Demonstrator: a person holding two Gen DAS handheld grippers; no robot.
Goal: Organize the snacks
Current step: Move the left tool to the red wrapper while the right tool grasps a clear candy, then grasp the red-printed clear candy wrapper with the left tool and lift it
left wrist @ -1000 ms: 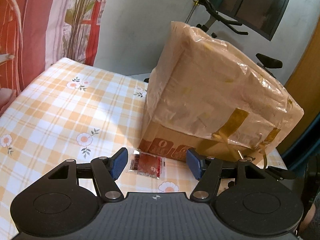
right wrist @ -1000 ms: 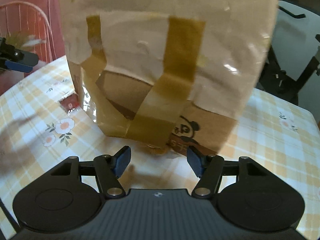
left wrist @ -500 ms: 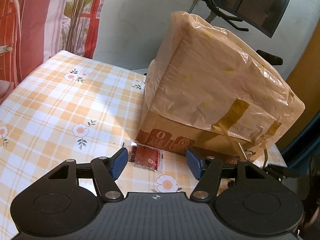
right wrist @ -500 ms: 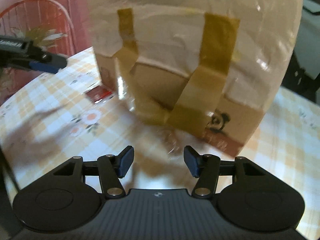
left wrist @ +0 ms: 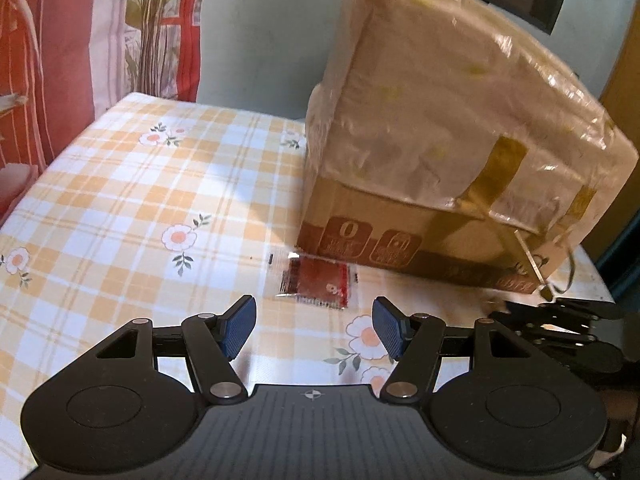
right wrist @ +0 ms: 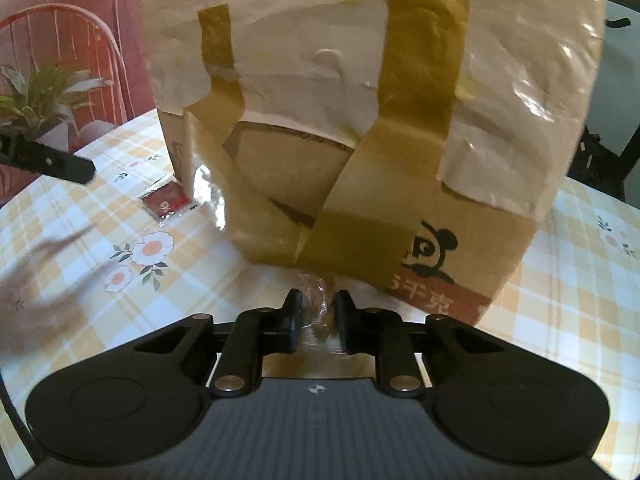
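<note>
A large cardboard box [left wrist: 440, 152] wrapped in clear plastic and brown tape stands on the checked tablecloth [left wrist: 140, 200]. A small red snack packet [left wrist: 316, 282] lies flat beside the box's near left corner. My left gripper [left wrist: 314, 320] hovers just short of the packet, open, with nothing between its blue pads. In the right wrist view the box [right wrist: 360, 120] fills the frame. My right gripper [right wrist: 316, 312] is shut on a crinkled clear plastic flap [right wrist: 316, 300] at the box's bottom edge. The red packet [right wrist: 168, 202] shows at the left there.
Red and pink curtains [left wrist: 60, 40] hang behind the table's far left edge. A potted plant [right wrist: 36, 92] and a red chair back [right wrist: 60, 20] stand beyond the table. Black frames and a dark screen sit behind the box.
My right gripper's jaws have closed from wide apart onto the clear plastic flap under the box. The left gripper has stayed open and tilted slightly, with the packet now a bit ahead of its tips.
</note>
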